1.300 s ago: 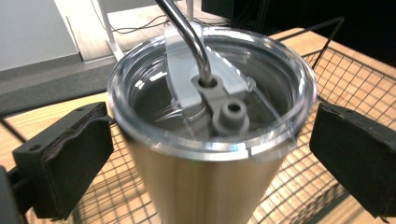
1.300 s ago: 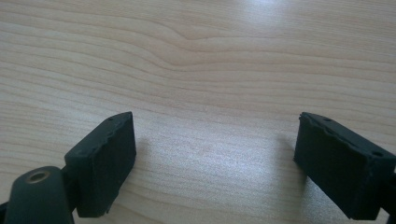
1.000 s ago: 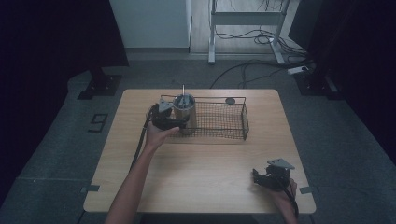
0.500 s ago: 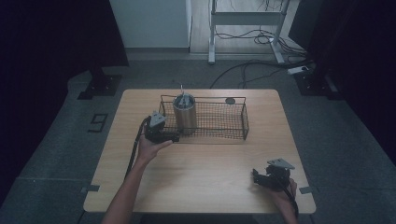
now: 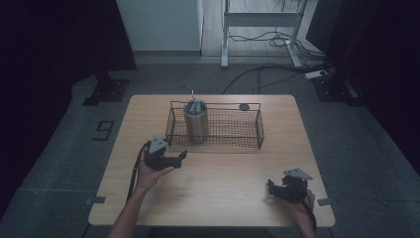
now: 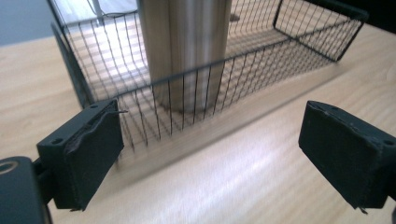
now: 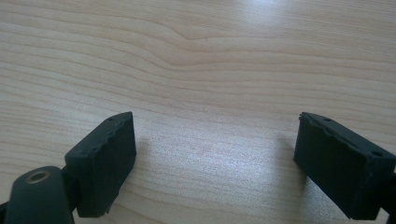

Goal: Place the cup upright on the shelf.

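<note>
A steel tumbler (image 5: 195,120) with a lid stands upright in the left end of a black wire basket (image 5: 233,145) on the wooden table (image 5: 218,188). My left gripper (image 5: 181,157) is open, a short way in front of the basket's left corner, with nothing between its jaws. Seen from the left gripper view, the tumbler (image 6: 187,42) rises behind the basket mesh (image 6: 261,51), and the left gripper (image 6: 212,149) points at it. My right gripper (image 5: 272,187) rests open near the table's front right corner. The right gripper (image 7: 215,163) faces bare wood.
A small dark round object (image 5: 243,106) lies on the table behind the basket. Past the table stand a white cabinet (image 5: 161,22), a metal frame (image 5: 262,25) and floor cables (image 5: 257,79). A power strip (image 5: 317,75) lies at the right.
My left gripper let go of the tumbler, left it standing in the basket, and drew back toward the person and down to the table. The right gripper has not moved.
</note>
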A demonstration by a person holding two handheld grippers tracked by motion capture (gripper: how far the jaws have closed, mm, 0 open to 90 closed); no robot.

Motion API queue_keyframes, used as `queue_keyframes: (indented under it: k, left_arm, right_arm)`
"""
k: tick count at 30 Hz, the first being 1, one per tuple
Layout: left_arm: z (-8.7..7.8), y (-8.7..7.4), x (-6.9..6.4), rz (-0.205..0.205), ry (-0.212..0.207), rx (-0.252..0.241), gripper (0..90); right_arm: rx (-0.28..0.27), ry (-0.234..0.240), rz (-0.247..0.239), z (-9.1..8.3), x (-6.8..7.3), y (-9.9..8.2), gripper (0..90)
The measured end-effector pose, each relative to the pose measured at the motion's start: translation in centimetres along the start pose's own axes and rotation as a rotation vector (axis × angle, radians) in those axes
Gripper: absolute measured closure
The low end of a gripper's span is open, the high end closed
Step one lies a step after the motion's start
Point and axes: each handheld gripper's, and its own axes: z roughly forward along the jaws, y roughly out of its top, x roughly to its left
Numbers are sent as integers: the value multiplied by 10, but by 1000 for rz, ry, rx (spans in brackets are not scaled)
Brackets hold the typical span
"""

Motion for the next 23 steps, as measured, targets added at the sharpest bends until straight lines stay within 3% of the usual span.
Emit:
queue_keyframes:
  k: [11,23]
  left_arm:
    - [-15,-34,-8,8,14,51,80]
    - [-13,-49,-15,10,2,68,86]
  right_arm:
    - [0,0,0,0,0,0,123]
    - [2,3,0,1,0,1,117]
